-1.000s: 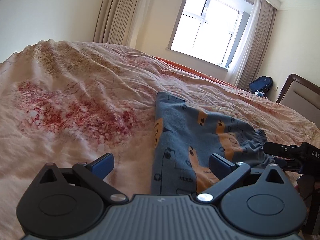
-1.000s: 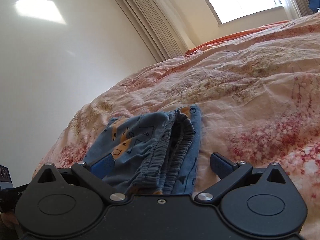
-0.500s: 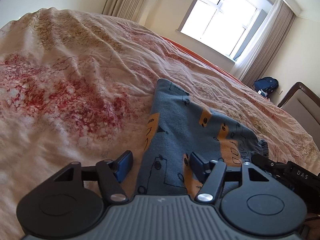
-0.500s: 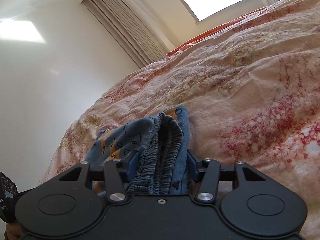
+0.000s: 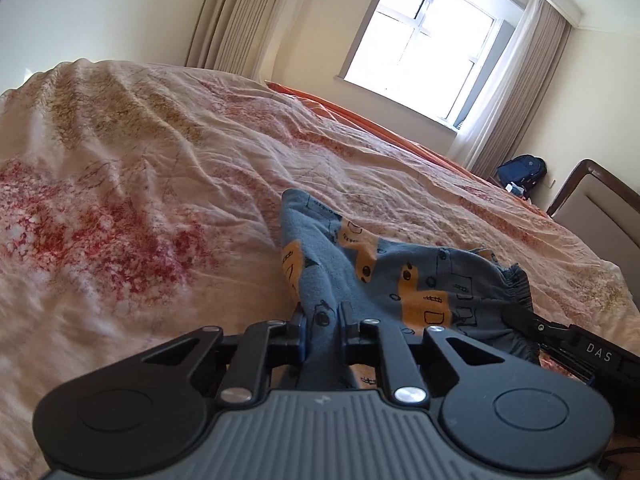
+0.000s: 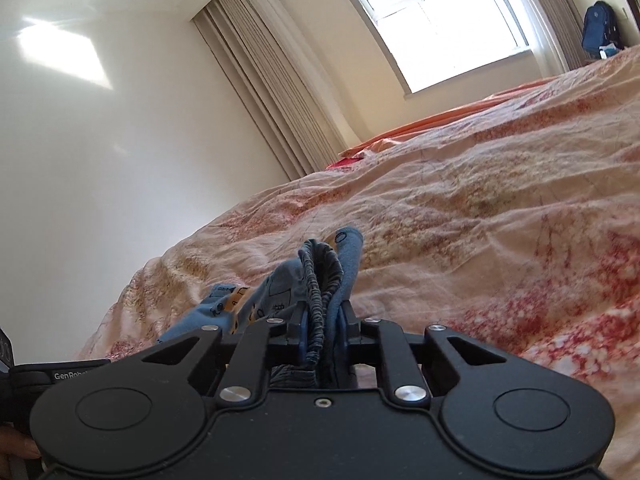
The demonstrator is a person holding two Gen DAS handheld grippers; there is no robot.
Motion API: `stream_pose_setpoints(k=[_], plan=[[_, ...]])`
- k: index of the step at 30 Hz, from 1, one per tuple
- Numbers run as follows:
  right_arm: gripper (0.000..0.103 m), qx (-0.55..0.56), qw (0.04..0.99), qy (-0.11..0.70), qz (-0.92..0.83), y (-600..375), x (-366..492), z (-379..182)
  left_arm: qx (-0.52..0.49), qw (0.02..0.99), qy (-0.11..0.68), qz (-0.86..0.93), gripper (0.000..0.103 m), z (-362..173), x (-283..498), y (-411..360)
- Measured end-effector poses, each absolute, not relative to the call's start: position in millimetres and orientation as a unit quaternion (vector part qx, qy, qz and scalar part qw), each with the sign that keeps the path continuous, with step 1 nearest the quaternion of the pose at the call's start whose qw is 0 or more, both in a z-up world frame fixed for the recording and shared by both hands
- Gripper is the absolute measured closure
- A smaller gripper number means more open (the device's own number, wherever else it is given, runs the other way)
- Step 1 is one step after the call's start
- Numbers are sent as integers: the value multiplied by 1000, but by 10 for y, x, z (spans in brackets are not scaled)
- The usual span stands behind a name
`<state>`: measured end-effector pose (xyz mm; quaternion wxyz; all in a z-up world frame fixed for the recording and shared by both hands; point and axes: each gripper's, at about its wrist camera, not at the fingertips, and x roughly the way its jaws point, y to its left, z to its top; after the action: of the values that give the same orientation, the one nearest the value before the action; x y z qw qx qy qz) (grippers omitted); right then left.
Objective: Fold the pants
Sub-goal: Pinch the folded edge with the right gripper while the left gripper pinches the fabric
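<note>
Most of both views is filled by a bed (image 5: 160, 184) covered with a crumpled pink and red floral quilt (image 6: 500, 220); a bright window (image 5: 424, 44) and curtains (image 5: 228, 16) are seen at the top of each frame, and a dark backpack (image 5: 522, 168) at the right edge of the left wrist view. On the quilt, low and centre in both frames, a pair of blue pants (image 5: 384, 272) printed with orange shapes is bunched and partly raised. In the left wrist view the left hand-held gripper (image 5: 323, 326) is closed on a fold of the blue cloth at the lower centre. In the right wrist view the right hand-held gripper (image 6: 323, 326) is clamped on the gathered elastic waistband (image 6: 318, 280). The pants appear to be already doubled at least once, since several layers are stacked at the waistband. The fold in hand is judged unfinished: the cloth has yet to be laid over, flattened and released.
</note>
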<state>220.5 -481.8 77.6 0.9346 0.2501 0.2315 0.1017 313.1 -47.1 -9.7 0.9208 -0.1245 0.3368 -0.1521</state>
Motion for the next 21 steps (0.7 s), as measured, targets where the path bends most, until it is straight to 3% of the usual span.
stream_pose_setpoints(k=[11,21], plan=[[87,226,952,207,26,-5502,1632,1072,-106,912,328,-224,88,-36,2821,-1312],[86,221,945,239,-19,-5726,1339,855,-58,910,340,-230,88,-195,2548,-1732]])
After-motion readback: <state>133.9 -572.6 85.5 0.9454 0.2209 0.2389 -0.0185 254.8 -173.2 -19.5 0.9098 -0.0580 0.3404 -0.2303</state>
